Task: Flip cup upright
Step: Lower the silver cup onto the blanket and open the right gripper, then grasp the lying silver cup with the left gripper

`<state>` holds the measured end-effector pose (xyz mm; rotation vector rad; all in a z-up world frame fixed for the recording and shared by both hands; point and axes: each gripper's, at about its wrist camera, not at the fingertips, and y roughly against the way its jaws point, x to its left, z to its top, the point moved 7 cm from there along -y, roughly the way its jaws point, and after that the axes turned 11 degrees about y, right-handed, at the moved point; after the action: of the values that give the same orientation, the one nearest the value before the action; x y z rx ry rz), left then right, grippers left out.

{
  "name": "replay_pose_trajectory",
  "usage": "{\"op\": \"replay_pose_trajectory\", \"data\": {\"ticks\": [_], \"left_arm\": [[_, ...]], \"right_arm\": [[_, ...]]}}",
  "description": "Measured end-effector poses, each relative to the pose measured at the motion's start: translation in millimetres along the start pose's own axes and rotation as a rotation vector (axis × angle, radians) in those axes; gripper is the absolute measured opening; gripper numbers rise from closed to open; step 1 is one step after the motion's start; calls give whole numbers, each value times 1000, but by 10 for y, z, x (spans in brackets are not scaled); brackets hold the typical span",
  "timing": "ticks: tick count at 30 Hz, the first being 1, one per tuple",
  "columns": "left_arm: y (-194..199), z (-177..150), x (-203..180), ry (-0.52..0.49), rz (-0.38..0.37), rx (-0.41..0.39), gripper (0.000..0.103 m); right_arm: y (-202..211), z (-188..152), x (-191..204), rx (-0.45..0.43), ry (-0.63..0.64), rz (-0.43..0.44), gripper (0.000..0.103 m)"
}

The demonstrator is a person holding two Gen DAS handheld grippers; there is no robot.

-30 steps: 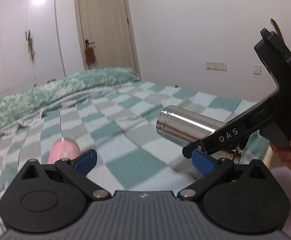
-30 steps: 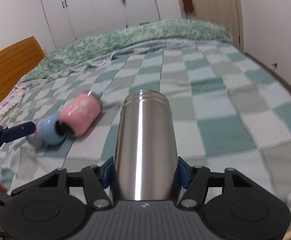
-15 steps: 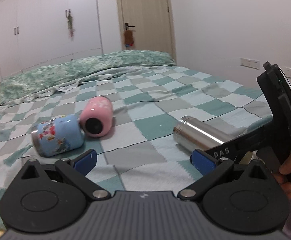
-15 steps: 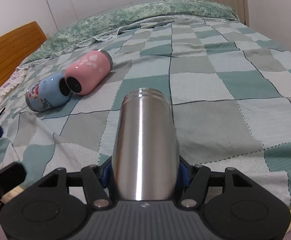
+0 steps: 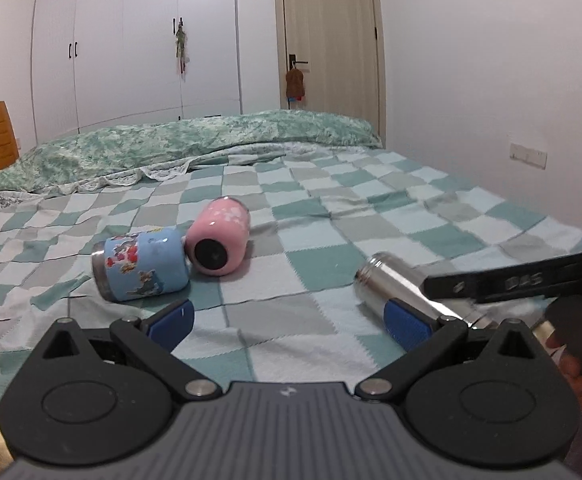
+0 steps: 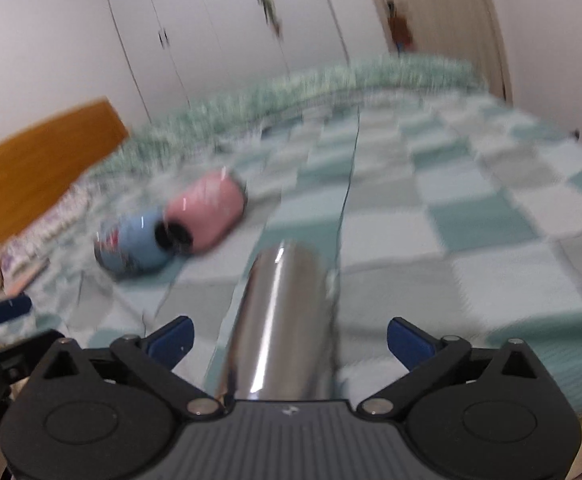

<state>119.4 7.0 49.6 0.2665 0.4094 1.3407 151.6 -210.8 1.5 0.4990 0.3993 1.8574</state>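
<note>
- Steel cup point(image 6: 283, 320) lies on its side on the bed point(image 5: 331, 264), low in the middle of the right wrist view, its long side pointing away.
- Right gripper point(image 6: 289, 338) has its fingers spread wide, not squeezing the cup.
- Left gripper point(image 5: 287, 320) is open, holding nothing, farther off.

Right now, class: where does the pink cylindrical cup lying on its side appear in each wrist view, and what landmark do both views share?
Left wrist view: pink cylindrical cup lies left of centre, mid-height, on the checked bedspread.
Right wrist view: blurred, left of centre, mid-height.
Shared landmark: the blue patterned cup touching its left side, also on its side.
</note>
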Motion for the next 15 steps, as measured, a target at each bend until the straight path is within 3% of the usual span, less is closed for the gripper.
{"op": "replay_pose_trajectory", "data": {"ticks": [6, 15], "left_arm": [[-142, 67, -290, 38, 3, 17, 103], [-595, -28, -688, 39, 0, 148, 103]], "right_arm": [[429, 127, -471, -192, 84, -152, 103], [364, -37, -737, -263, 268, -258, 103]]}}
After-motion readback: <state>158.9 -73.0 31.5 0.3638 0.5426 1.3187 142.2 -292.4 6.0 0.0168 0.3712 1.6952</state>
